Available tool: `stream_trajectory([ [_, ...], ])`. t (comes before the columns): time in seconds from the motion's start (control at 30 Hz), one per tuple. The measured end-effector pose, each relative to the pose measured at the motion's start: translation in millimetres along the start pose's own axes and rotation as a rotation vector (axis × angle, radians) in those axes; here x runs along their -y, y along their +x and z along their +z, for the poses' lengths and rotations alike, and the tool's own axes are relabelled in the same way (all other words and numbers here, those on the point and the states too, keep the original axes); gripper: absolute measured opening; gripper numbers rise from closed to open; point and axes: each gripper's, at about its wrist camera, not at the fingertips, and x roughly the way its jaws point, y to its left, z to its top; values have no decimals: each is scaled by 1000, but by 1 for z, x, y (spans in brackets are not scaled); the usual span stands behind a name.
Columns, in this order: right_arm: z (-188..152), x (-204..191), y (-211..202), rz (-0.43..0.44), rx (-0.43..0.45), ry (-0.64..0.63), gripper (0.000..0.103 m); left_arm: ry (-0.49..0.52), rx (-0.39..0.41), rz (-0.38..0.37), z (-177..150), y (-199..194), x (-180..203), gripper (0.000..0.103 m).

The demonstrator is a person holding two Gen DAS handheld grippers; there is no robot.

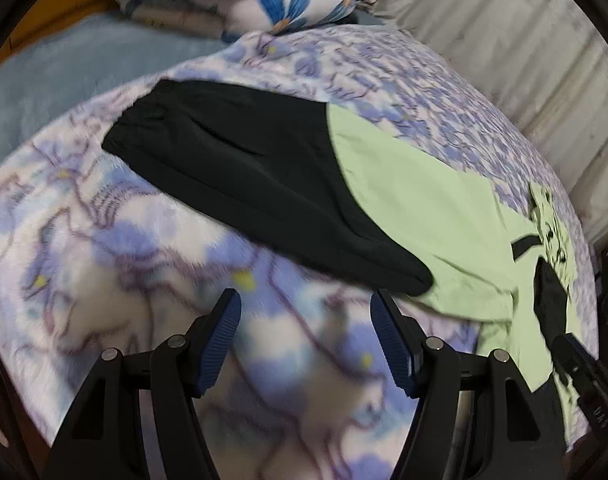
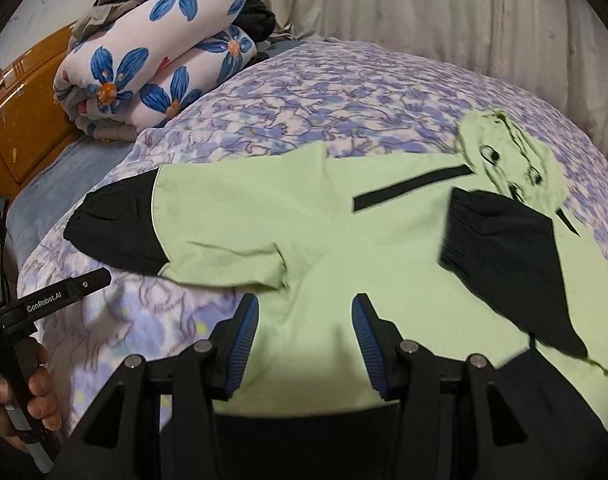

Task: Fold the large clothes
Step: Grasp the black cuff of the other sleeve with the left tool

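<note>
Jacket, pale green with black sleeve ends (image 2: pixel 324 216), lies flat on floral bed blanket (image 2: pixel 324 92). Left gripper (image 1: pixel 304 320) and right gripper (image 2: pixel 304 322): jaws released, empty. Better pinch outstretched black sleeve (image 1: pixel 240 168) at cuff, fold inward smooth.

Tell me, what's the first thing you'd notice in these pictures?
A pale green jacket with black sleeve ends lies spread across the purple flowered blanket; one sleeve stretches out left, the other is folded over its body. Behind it, a rolled quilt with big blue flowers sits by the headboard.
</note>
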Motion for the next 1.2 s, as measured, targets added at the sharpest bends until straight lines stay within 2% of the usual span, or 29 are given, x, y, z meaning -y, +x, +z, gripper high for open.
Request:
stream_trajectory([
  [0.27, 20, -25, 42, 31, -16, -23, 48, -140, -13, -111, 36, 32, -33, 66],
  [0.53, 34, -46, 67, 52, -29, -45, 48, -149, 37, -106, 66, 55, -34, 65],
  [0.57, 35, -48, 68, 53, -29, -48, 48, -149, 48, -99, 68, 55, -34, 64],
  [0.6, 36, -50, 69, 56, -30, -52, 48, -146, 60, -84, 70, 55, -33, 57],
  [0.63, 36, -52, 69, 56, -29, -53, 48, -143, 68, -68, 71, 55, -33, 45],
  [0.67, 36, -53, 70, 58, -29, -53, 48, -141, 79, -51, 72, 56, -31, 38],
  [0.73, 36, -54, 69, 60, -31, -50, 48, -131, 92, -55, 74, 54, -31, 11],
  [0.83, 34, -53, 66, 61, -31, -51, 48, -109, 122, -57, 73, 47, -26, 5],
  [0.97, 28, -43, 54, 59, -27, -32, 48, -38, 178, -34, 71, 24, -6, 4],
  [1.2, 17, -6, 23, 45, 0, 34, 48, 122, 256, -74, 58, -33, 63, 4],
])
